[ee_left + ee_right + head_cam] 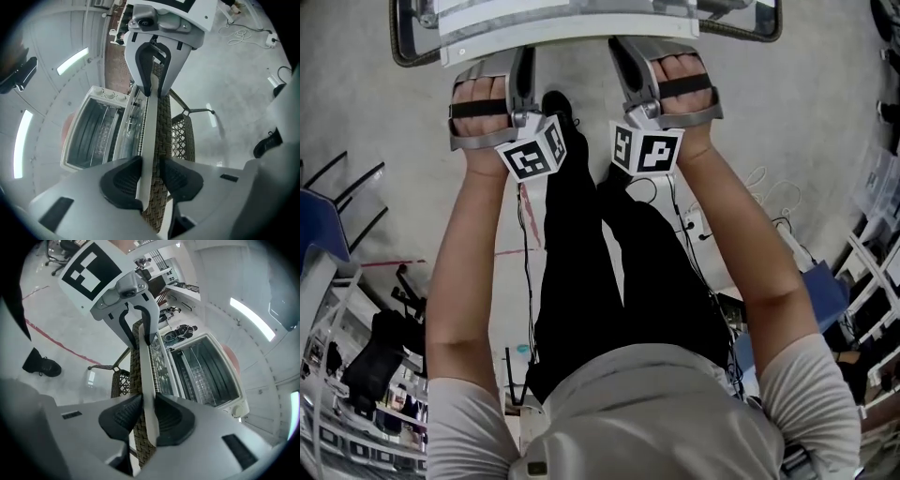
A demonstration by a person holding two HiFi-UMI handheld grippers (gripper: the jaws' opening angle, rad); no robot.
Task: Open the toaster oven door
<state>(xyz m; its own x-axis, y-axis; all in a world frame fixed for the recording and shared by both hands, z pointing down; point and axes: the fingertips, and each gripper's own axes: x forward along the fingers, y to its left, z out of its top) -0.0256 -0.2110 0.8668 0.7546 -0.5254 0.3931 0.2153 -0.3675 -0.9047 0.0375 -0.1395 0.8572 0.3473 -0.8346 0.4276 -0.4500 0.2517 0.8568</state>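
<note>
Task's thing: the toaster oven [93, 131] stands on the table [572, 26], set back from the near edge and facing us. The head view cuts it off.
Door: the glass door [208, 366] looks shut in its frame, with the racks showing through. We judge the opening not yet begun. The glossy strip between the oven and the near edge is hard to read.
Left gripper: the left gripper [151, 176] straddles the table's near edge. Its jaws pinch the white top together with the wicker rim [164, 136] that lies against it.
Right gripper: the right gripper [146, 416] sits just beside it on the same edge, and its jaws likewise pinch the top.
Step in hand: we think both must let go of the edge, and one must travel in to the door, before anything opens.
Risk, table: any pull while the jaws bite the edge would drag or tilt the table, and the oven could slide towards us.
Risk, oven: it looks light and unanchored. A pull on the door with nothing bracing the body may tip or skid it forward.
Risk, door: if it hinges at the bottom, it would swing down towards the near edge. A gripper left there would block it or be struck.
Risk, grip: jaws closing at the knobs [108, 95] instead of the handle would turn a dial and open nothing.
</note>
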